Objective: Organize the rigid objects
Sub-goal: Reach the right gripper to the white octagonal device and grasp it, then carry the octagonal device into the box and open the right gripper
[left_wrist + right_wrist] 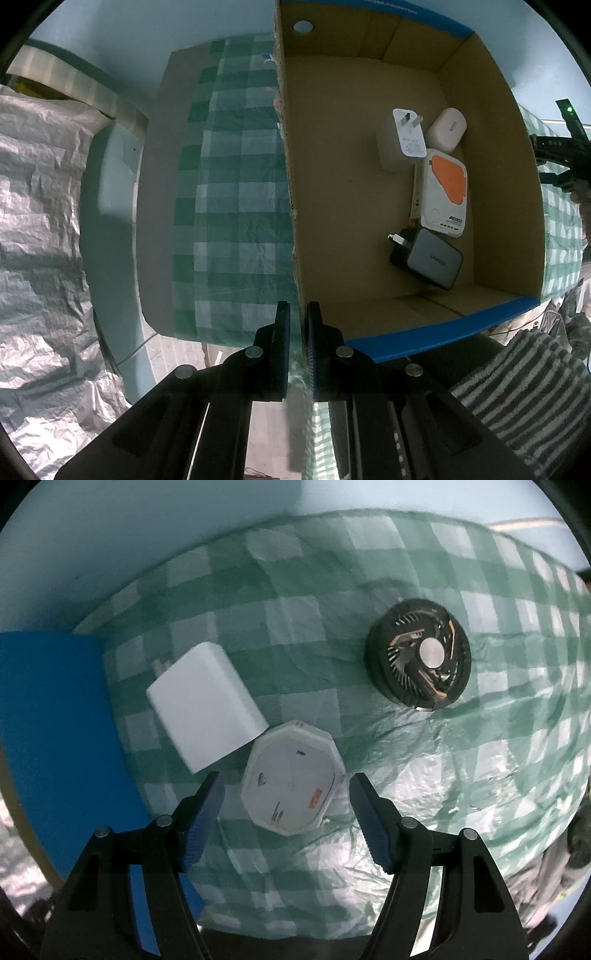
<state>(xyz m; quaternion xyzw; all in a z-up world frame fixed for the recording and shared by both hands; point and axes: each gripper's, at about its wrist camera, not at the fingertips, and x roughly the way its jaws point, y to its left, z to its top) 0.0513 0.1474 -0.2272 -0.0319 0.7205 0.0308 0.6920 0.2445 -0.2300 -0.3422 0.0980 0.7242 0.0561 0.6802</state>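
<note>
My left gripper (298, 325) points straight down, shut on the left wall of the open cardboard box (332, 184). Inside the box lie a white plug charger (397, 144), a white rounded case (447, 129), a white and orange device (445, 192) and a dark grey charger (430, 260). My right gripper (286, 786) stands open over a white octagonal device (291, 779) on the green checked cloth (443, 757); its pads sit either side without touching it. A white charger block (207, 705) lies just left of the device, and a black round fan (419, 653) lies far right.
The box's blue outer wall (55, 720) stands close to the left of the white charger block. Crumpled silver sheeting (37, 221) covers the ground left of the table. A striped sleeve (524, 387) shows at the lower right of the left wrist view.
</note>
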